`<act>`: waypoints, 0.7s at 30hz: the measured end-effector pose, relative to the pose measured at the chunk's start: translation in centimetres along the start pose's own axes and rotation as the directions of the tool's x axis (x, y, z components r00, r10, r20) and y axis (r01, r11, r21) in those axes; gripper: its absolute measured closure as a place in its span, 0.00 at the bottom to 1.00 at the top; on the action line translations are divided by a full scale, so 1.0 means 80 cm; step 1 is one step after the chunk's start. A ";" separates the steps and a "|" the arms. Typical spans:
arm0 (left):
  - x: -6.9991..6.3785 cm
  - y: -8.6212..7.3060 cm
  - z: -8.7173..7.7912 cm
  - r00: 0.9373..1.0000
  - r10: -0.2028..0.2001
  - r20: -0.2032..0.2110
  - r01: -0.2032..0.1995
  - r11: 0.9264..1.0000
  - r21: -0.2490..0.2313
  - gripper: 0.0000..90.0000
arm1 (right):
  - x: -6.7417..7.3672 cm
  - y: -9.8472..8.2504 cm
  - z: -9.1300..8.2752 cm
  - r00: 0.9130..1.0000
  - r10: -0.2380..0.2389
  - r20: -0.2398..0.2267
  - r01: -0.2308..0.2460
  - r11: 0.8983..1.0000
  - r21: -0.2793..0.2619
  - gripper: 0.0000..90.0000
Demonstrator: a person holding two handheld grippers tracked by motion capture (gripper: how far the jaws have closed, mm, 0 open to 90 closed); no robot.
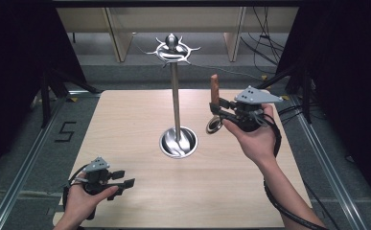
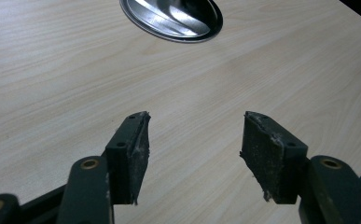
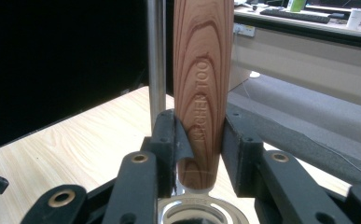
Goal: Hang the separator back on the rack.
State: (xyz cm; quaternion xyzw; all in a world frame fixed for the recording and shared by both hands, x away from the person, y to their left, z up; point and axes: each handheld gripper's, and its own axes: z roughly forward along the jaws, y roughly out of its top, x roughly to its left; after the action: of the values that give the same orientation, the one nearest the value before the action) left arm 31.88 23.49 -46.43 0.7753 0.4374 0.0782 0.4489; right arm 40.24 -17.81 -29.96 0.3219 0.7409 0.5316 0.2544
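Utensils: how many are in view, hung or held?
1: a wooden-handled utensil clamped upright in the right gripper, right of the stand; the stand's hooks look bare.

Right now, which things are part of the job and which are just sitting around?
Part of the job:
- wooden-handled utensil, clamped in the right gripper
- metal hanging stand

Just around:
- left gripper, open over the table
- cables on the floor

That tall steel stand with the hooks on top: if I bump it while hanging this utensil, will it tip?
Probably stiff: the stand is one thin metal pole. It may rock, since the hook crown sits high above a small round base. The base looks polished, so it might slide on the smooth table. The right hand-held gripper holds the wooden-handled utensil close beside it.
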 end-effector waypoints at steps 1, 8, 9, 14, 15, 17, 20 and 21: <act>0.000 0.000 0.000 1.000 0.000 0.001 0.000 1.000 0.000 0.45 | 0.000 0.001 0.000 1.000 0.000 -0.001 0.000 1.000 0.001 0.76; 0.000 0.000 0.000 1.000 -0.002 0.000 0.002 1.000 0.001 0.45 | 0.001 0.004 0.002 1.000 -0.021 -0.001 0.021 1.000 -0.009 0.76; 0.000 0.000 0.000 1.000 -0.002 0.000 0.002 1.000 0.000 0.45 | 0.002 0.005 0.003 1.000 -0.016 0.000 0.016 1.000 -0.009 0.76; 0.000 0.000 0.000 1.000 -0.002 0.001 0.002 1.000 0.001 0.45 | 0.004 0.008 0.004 1.000 0.002 -0.005 -0.002 1.000 -0.007 0.76; 0.000 0.000 0.000 1.000 -0.003 0.001 0.003 1.000 0.001 0.45 | 0.004 0.008 0.004 1.000 -0.006 -0.009 0.005 1.000 -0.004 0.76; 0.000 0.000 0.000 1.000 0.001 0.000 -0.001 1.000 0.004 0.45 | 0.003 0.010 0.005 1.000 -0.015 -0.008 0.015 1.000 -0.010 0.76; 0.000 0.000 0.001 1.000 -0.003 0.001 0.003 1.000 0.002 0.45 | 0.005 0.011 0.006 1.000 -0.006 -0.005 0.006 1.000 -0.014 0.76; 0.000 0.000 0.001 1.000 -0.004 0.002 0.004 1.000 0.001 0.45 | 0.005 0.012 0.006 1.000 -0.010 -0.015 0.010 1.000 -0.005 0.76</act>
State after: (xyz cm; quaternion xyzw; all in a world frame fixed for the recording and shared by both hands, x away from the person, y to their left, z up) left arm 31.91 23.47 -46.46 0.7748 0.4385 0.0765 0.4488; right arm 40.52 -17.02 -29.16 0.3137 0.7431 0.5346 0.2521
